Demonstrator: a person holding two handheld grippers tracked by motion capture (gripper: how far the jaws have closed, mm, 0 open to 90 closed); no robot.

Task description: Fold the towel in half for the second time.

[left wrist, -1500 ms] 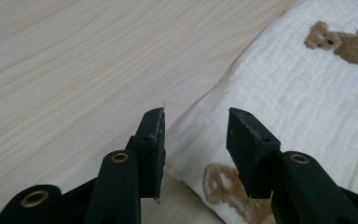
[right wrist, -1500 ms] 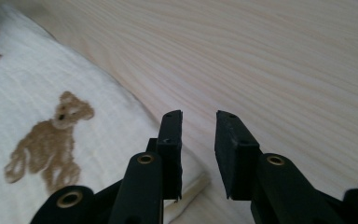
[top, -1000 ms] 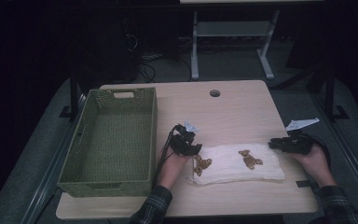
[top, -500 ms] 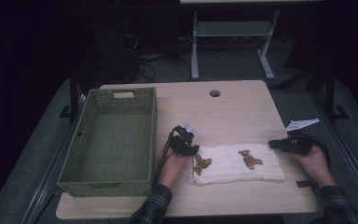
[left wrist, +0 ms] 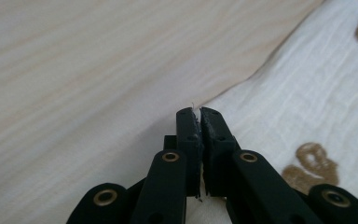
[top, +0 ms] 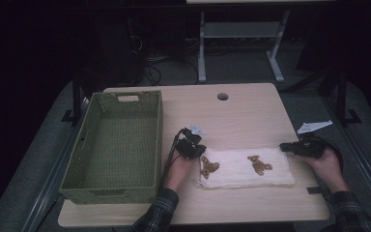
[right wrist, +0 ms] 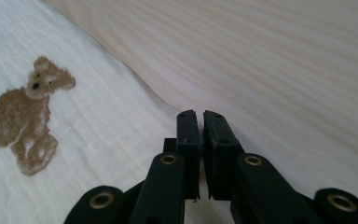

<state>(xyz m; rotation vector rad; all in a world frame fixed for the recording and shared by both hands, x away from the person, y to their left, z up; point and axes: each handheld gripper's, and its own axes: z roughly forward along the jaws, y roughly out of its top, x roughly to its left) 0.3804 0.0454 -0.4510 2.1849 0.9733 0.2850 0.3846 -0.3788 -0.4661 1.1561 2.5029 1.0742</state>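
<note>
On cloth (left wrist: 307,93) edge, left gripper (left wrist: 200,114) pinching fabric

Dim room up top, bright and clean up close

The high view is dark and grainy, the floor beyond the table (top: 251,111) sinking into black, while both gripper views are evenly lit and soft: the cloth (right wrist: 74,140) weave reads sharp mid-frame, the nearest black linkages blur slightly, and a faint shadow sits under the jaws
</note>
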